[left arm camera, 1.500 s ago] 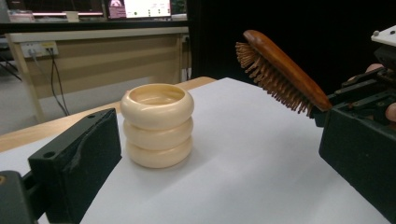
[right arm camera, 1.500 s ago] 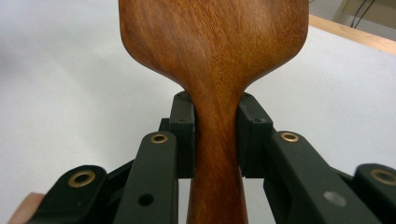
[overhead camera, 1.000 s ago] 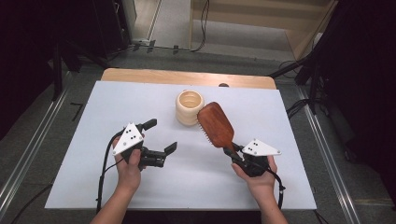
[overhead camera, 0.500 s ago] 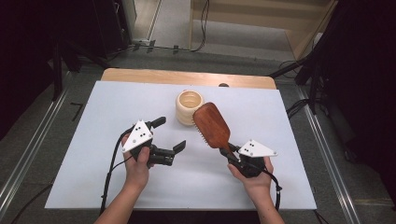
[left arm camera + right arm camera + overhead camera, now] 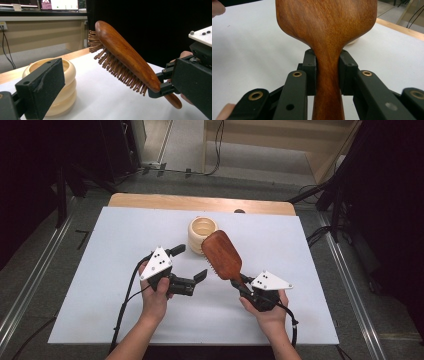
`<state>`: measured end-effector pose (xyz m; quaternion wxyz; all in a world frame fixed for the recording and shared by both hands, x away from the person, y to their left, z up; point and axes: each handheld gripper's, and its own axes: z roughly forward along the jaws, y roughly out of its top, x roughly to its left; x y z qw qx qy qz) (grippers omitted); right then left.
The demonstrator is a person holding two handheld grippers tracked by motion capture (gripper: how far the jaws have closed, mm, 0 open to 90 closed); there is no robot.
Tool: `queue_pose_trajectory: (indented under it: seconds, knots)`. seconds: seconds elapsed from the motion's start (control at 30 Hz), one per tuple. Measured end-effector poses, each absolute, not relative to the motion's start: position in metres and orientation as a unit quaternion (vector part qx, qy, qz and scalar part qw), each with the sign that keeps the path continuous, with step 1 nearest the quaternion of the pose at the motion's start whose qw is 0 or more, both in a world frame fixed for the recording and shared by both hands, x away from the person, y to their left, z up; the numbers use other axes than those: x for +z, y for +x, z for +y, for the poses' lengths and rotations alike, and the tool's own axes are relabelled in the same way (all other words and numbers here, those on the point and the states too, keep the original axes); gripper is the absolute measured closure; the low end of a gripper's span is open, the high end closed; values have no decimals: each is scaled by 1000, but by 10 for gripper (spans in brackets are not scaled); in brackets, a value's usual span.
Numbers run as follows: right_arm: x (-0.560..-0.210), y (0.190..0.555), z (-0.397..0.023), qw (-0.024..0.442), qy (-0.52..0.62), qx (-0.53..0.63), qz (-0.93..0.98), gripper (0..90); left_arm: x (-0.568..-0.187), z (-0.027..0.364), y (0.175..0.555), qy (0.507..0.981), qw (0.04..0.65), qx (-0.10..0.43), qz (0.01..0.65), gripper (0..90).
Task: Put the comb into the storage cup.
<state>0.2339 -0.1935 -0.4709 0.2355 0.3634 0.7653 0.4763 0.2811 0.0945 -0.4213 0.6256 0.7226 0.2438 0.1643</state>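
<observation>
One reddish-brown wooden paddle hairbrush (image 5: 223, 255), clamped at its neck by the right claw (image 5: 243, 285) above the white counter (image 5: 100, 245), risks pivoting; left claw (image 5: 192, 265) open, empty, beside it.

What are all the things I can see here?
hairbrush: one, reddish-brown wood, lifted off the table, bristles facing down and left, handle clamped in the right gripper
ribbed pot: one, cream, standing on the table just behind the brush head
table cover: one, white, spread over the table
table edge: one, light wood, at the far side
right gripper: one, black with a white plate, shut on the brush handle
left gripper: one, black with a white plate, jaws open and empty, near the brush
hands: two, each holding a gripper
</observation>
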Motion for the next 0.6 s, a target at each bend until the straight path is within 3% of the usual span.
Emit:
queue_pose_trajectory:
  seconds: [0.6]
  knots:
    - [-470,231,-183,242,354,486,762,702,-423,76,286,724,623,121,271,0]
